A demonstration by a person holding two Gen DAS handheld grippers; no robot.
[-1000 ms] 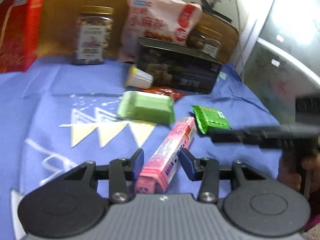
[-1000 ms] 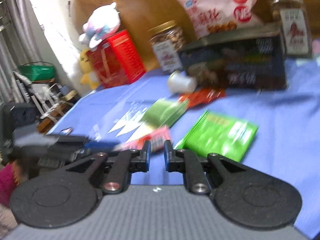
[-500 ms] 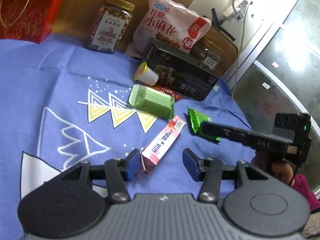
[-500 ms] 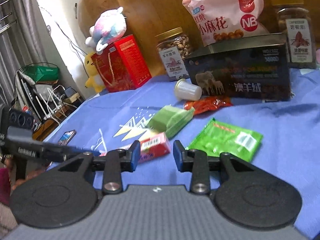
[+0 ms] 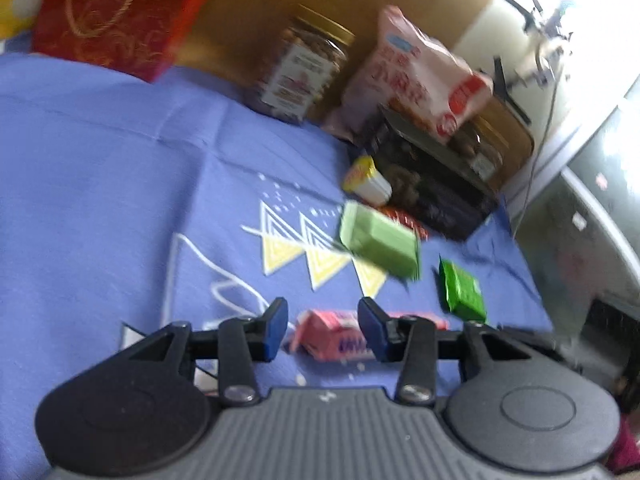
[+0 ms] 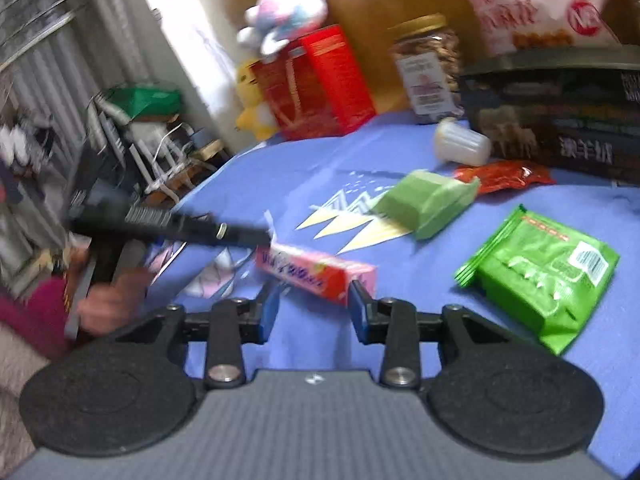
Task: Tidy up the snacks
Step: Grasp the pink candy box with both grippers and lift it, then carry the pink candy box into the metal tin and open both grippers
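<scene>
Pink snack box (image 5: 340, 338), lying flat on the blue printed cloth (image 5: 100, 184) just ahead of the left gripper (image 5: 323, 330). The box sits crosswise to that gripper, its near end showing in the gap between the blue pads; the jaws stand apart and, as far as the blurred view shows, neither pad presses on it. A second ago the same box lay lengthwise between these fingers; it now lies across them, so the tool has swung round it. The left jaws have just narrowed a little, with the box between them.

In the right wrist view the right gripper (image 6: 310, 304) faces the box's long side, one corner just beyond its right pad. Its jaws, nearly together a second ago, have just been opening and are apart, with nothing gripped.

Beyond the left fingertips lie a pale green pack (image 5: 380, 240), to its right a bright green sachet (image 5: 460, 292), then a small white cup (image 5: 370, 184) on its side, a red packet (image 6: 504, 176), a dark box (image 5: 432, 188), a nut jar (image 5: 300, 72), a pink bag (image 5: 416, 76) and a red carton (image 5: 120, 12).

Reading: both tools appear to be lining up on the pink box; no snack is lifted yet, so the sorting looks barely begun.
</scene>
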